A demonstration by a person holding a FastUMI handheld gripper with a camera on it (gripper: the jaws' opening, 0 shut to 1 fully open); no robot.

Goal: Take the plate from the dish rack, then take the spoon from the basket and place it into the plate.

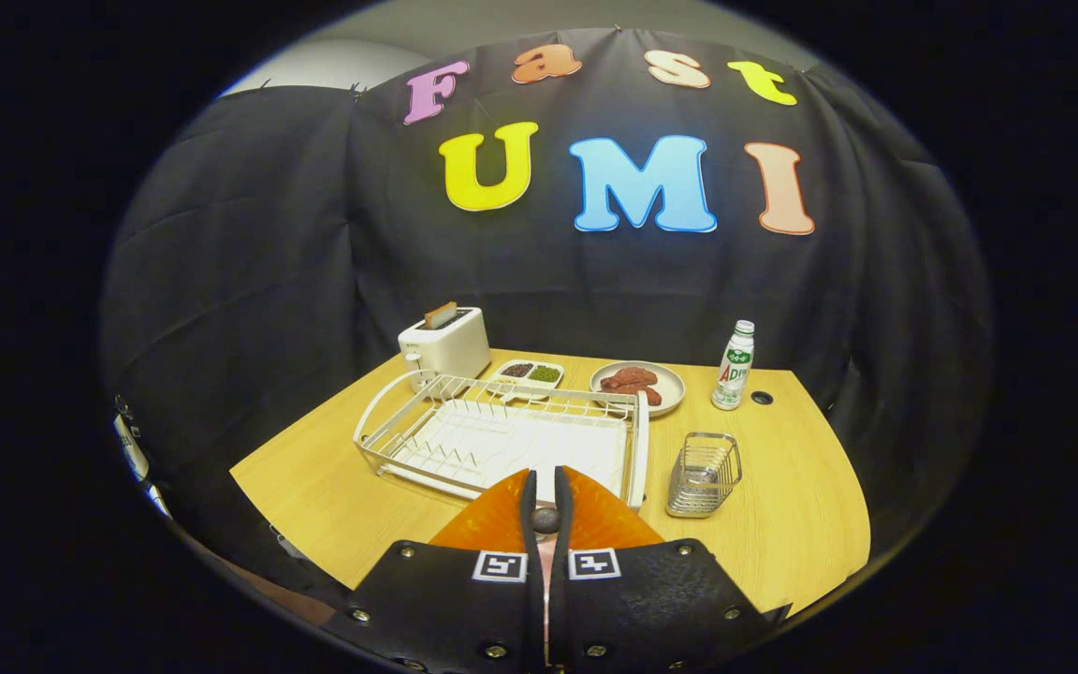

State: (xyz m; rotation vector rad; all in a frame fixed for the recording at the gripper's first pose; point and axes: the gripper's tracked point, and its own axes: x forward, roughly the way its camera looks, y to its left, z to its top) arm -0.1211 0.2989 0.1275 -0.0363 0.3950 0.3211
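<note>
wooden table [333, 487] in a booth walled with black cloth, seen along the gripper [546, 496]. orange plate [595, 515] directly beneath the fingers [528, 510], already out of the white dish rack [502, 435] and lying flat just in front of it, open face up to receive. fingers nearly together, pinching a small dark rounded piece, judged the spoon [546, 520], over the plate's middle; whether both press on it, not certain. wire basket [705, 473] just beside the rack, upright, contents too small to tell. beyond: divided dish of grains [530, 373], plate of reddish food [637, 384], white bottle [734, 365], toaster [445, 344] with a slice, all well apart from the work. judged step: release onto the plate.
</note>
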